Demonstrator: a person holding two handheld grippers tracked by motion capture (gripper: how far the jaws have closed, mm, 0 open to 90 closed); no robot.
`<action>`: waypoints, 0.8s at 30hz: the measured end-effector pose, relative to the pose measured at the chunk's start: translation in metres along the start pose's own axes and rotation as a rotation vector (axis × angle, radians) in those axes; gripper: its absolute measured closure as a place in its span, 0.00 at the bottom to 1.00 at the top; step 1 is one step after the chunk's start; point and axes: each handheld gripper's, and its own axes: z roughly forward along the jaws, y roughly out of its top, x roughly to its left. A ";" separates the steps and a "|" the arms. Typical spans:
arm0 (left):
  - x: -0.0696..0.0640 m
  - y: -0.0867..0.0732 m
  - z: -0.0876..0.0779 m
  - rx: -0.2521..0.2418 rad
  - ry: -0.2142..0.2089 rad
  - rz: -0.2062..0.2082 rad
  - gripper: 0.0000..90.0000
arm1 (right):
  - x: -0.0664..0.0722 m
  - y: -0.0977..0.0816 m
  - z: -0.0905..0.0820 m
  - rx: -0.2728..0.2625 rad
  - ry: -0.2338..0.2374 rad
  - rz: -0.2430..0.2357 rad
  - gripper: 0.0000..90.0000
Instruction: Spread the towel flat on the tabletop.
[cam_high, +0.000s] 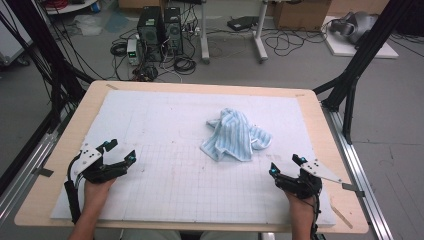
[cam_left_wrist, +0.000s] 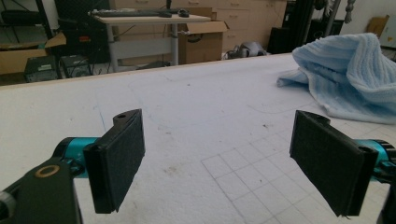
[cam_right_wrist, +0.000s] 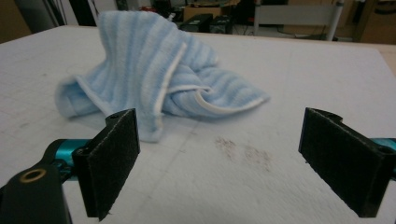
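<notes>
High view first: we hold the left gripper (cam_high: 119, 152) near the table's left front edge, jaws spread wide with nothing between them, and the right gripper (cam_high: 286, 165) near the right front, jaws equally apart and empty. Ahead of us stretches the white gridded mat (cam_high: 165, 125). Farther on, right of centre, the light blue striped towel (cam_high: 235, 135) lies crumpled in a heap, nearer our right gripper, untouched by either.
</notes>
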 end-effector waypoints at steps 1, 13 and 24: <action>0.000 0.000 0.000 0.000 0.000 0.000 0.20 | 0.004 0.004 0.002 -0.006 0.009 -0.012 0.13; 0.000 0.000 -0.001 -0.001 -0.003 0.001 0.20 | 0.055 0.042 0.034 0.027 0.145 -0.145 0.13; 0.000 0.000 -0.001 -0.006 -0.002 -0.002 0.21 | 0.084 0.059 0.075 0.102 0.164 -0.252 0.13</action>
